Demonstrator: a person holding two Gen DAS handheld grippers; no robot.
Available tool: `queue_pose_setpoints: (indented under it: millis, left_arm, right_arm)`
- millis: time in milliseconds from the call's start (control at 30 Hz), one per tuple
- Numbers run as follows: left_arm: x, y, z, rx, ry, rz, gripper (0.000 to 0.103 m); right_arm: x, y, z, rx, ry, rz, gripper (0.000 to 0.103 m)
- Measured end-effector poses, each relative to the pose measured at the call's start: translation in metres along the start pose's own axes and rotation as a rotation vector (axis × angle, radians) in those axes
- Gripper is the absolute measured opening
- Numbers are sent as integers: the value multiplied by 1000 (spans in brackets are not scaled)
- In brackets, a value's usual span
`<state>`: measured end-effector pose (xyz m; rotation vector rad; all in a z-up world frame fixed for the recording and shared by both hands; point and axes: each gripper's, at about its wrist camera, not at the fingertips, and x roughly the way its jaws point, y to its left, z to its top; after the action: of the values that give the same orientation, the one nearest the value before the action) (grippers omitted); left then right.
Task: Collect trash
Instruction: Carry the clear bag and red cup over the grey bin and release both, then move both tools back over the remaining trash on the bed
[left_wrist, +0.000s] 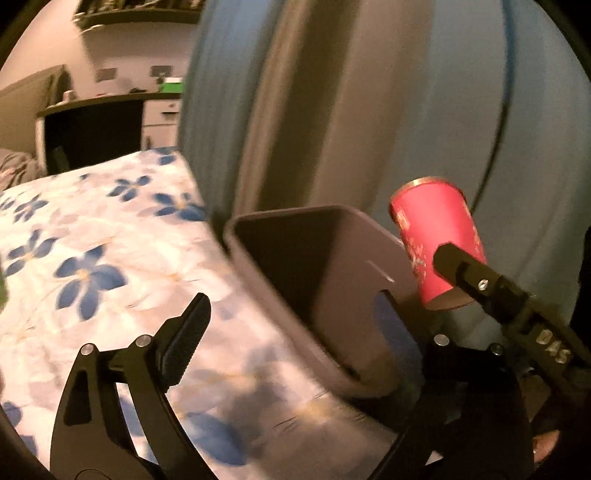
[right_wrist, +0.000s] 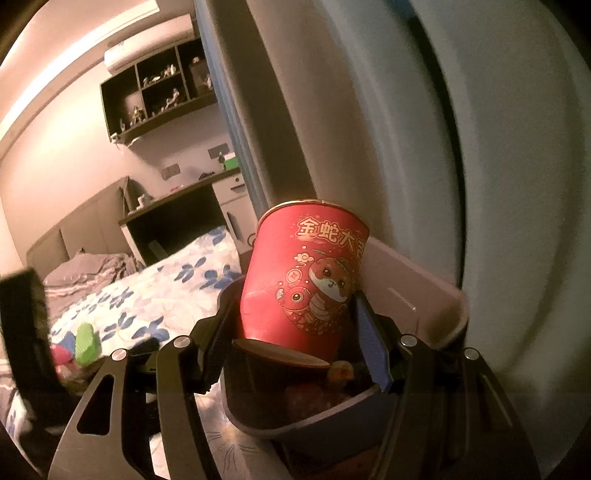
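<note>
A red paper cup (right_wrist: 303, 273) with a cartoon print is held tilted, with my right gripper (right_wrist: 291, 299) shut on its sides. It hangs just above a grey rectangular bin (right_wrist: 424, 295) that has some dark trash (right_wrist: 325, 391) in it. In the left wrist view the same red cup (left_wrist: 436, 236) and a right finger (left_wrist: 472, 273) sit past the far rim of the bin (left_wrist: 258, 266). My left gripper (left_wrist: 291, 306) is wide open. The bin's near wall lies between its fingers, and the pads are not pressing on it.
The bin stands at the edge of a bed with a blue-flowered sheet (left_wrist: 110, 251), against a pale curtain (left_wrist: 369, 110). A green object (right_wrist: 86, 341) and a pink one (right_wrist: 61, 356) lie on the bed. A desk (right_wrist: 173, 218) and a wall shelf (right_wrist: 159, 85) are far behind.
</note>
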<state>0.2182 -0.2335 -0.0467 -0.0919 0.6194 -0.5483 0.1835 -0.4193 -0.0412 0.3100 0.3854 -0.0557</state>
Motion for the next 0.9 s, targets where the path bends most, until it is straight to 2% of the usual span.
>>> queue_pose_setpoints:
  millis: [267,400,567,700,900]
  left_arm:
    - [-83,56,-20,-81,-103,225,96]
    - [-125,88,-30,-132,-149,357,97]
    - [-159,117,-36,-177,-184,442,97]
    - [-178,131,-43,-194,-194,490,97]
    - [-214,154,-55,-239,-224,557,97]
  right_arm:
    - [17,8,-12,-43,32,-27,62]
    - [17,10,-11,-56,16,-61,75]
    - [-3,18,-5,-56,-25,-66,78]
    - [-29,44,-4,-68,-57,-15,81]
    - [-55,102,-20,-121,-51,122,81]
